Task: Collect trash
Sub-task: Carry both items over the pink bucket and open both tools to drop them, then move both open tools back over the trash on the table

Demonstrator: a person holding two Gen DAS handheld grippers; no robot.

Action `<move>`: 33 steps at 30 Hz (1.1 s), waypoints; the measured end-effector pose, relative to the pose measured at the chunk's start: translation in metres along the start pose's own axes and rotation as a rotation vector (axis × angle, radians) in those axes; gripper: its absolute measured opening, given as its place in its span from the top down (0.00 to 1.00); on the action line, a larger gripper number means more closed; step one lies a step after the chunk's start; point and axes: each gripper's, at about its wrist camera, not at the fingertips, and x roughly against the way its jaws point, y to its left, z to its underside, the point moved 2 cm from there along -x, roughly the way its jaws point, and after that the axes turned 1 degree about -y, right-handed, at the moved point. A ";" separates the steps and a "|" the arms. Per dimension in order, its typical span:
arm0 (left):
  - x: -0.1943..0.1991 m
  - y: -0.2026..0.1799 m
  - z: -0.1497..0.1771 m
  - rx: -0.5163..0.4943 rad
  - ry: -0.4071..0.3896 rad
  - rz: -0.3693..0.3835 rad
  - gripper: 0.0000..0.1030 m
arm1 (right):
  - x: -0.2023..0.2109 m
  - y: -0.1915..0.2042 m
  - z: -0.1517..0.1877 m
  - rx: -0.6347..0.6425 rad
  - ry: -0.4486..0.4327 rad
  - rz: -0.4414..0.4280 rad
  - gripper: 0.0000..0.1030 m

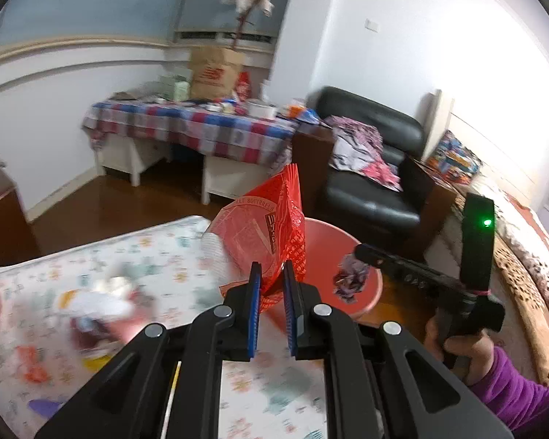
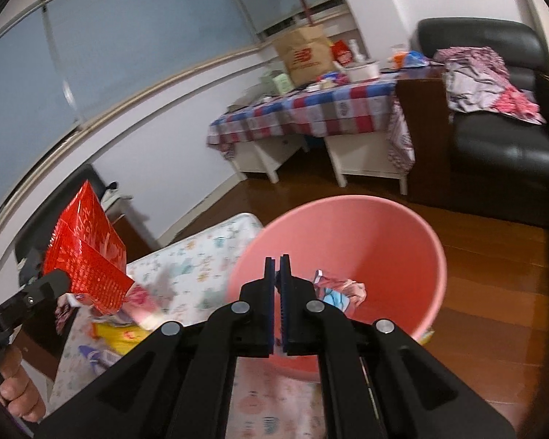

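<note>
My left gripper is shut on the lower edge of a red snack bag, which stands up in front of a pink bucket. In the right wrist view the same red snack bag hangs at the far left in the left gripper. My right gripper is shut with nothing between its pads, just over the near rim of the pink bucket. Crumpled wrappers lie at the bucket's bottom. The right gripper reaches over the bucket from the right, above the crumpled wrappers.
A low table with a flowered cloth carries several blurred wrappers. Beyond the wooden floor stand a plaid-covered table with boxes and a black armchair with clothes on it. A bed runs along the right.
</note>
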 end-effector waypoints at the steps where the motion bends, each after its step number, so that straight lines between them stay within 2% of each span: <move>1: -0.009 -0.006 -0.001 0.000 0.012 0.012 0.90 | -0.001 -0.005 0.002 -0.008 0.003 0.009 0.97; 10: -0.092 -0.036 0.002 0.019 0.151 0.094 0.90 | -0.015 -0.024 0.017 -0.028 0.047 0.053 0.97; 17: -0.136 -0.035 0.019 0.039 0.240 0.055 0.89 | -0.022 -0.028 0.026 -0.041 0.086 0.062 0.97; 22: -0.139 -0.032 0.026 0.040 0.241 0.028 0.87 | -0.026 -0.028 0.031 -0.045 0.112 0.077 0.97; 24: -0.138 -0.030 0.027 0.040 0.239 0.023 0.82 | -0.028 -0.028 0.032 -0.046 0.121 0.083 0.97; 26: -0.136 -0.030 0.027 0.040 0.238 0.022 0.70 | -0.029 -0.027 0.033 -0.043 0.133 0.095 0.97; 29: -0.132 -0.031 0.025 0.032 0.224 0.021 0.64 | -0.032 -0.028 0.033 -0.047 0.146 0.101 0.96; 30: -0.130 -0.032 0.023 0.030 0.217 0.022 0.64 | -0.032 -0.028 0.033 -0.048 0.146 0.101 0.94; 32: -0.123 -0.033 0.021 0.023 0.202 0.024 0.63 | -0.030 -0.027 0.033 -0.047 0.142 0.100 0.80; 33: -0.119 -0.034 0.020 0.016 0.191 0.022 0.63 | -0.029 -0.028 0.032 -0.047 0.138 0.099 0.68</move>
